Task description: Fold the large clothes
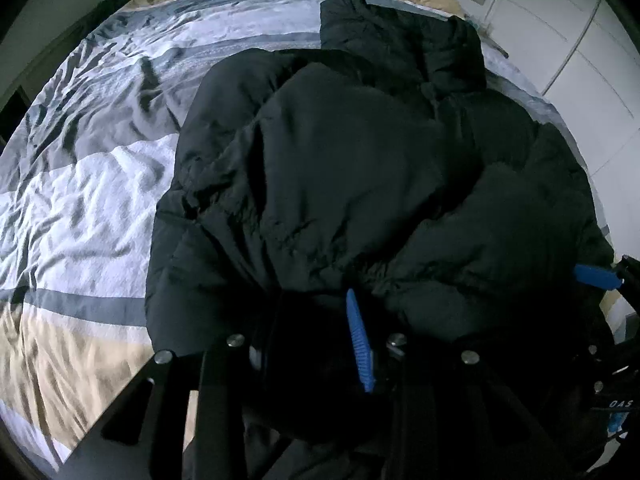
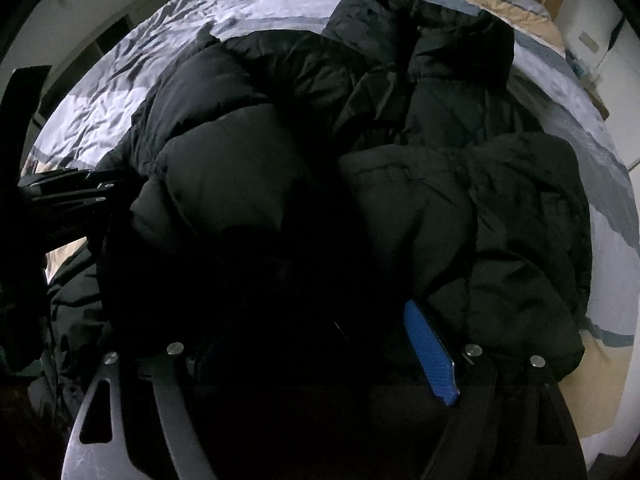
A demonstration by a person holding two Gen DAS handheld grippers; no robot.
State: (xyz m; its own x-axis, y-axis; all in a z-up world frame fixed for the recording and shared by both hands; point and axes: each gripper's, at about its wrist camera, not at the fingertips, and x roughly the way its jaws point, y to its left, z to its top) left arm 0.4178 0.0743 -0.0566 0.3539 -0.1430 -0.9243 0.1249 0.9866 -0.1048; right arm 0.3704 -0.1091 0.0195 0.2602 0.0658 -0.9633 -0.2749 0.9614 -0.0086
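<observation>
Black puffer jacket (image 1: 340, 168) lies bunched on the striped duvet (image 1: 80, 184). Left gripper (image 1: 316, 336) clamps the jacket's near hem. Right gripper (image 2: 320, 344) is buried in dark fabric, one blue pad (image 2: 430, 346) visible; grip unclear. Only the left view shows white cabinets (image 1: 560, 40) beyond the jacket.

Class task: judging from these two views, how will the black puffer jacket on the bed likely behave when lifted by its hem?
The puffer jacket would probably sag and drape, since it lies in soft crumpled folds on the striped duvet. Its puffed panels suggest it is light for its bulk. The smooth, faintly shiny shell may slip between pads.
</observation>
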